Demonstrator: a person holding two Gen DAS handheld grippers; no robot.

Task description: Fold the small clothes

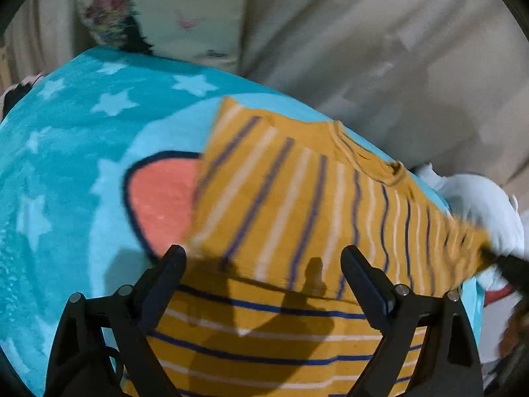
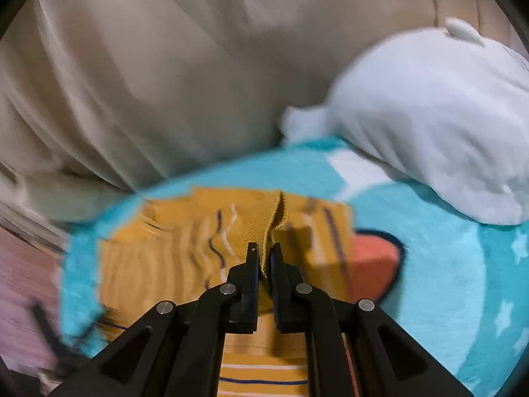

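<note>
A small mustard-yellow shirt (image 1: 297,198) with blue and white stripes lies on a turquoise star blanket (image 1: 66,165), its upper part lifted and folded over the lower part. My left gripper (image 1: 263,254) is open just above the shirt's lower half, holding nothing. My right gripper (image 2: 264,253) is shut on an edge of the shirt (image 2: 274,225) and holds it up off the blanket (image 2: 446,264). In the left wrist view the right gripper (image 1: 509,261) shows at the shirt's far right corner, blurred.
A white plush toy (image 2: 429,115) lies at the blanket's right edge and shows in the left wrist view (image 1: 479,198). Beige curtain fabric (image 2: 165,82) hangs behind. A floral pillow (image 1: 165,10) sits beyond the blanket. A pink cat-ear print (image 1: 162,198) marks the blanket.
</note>
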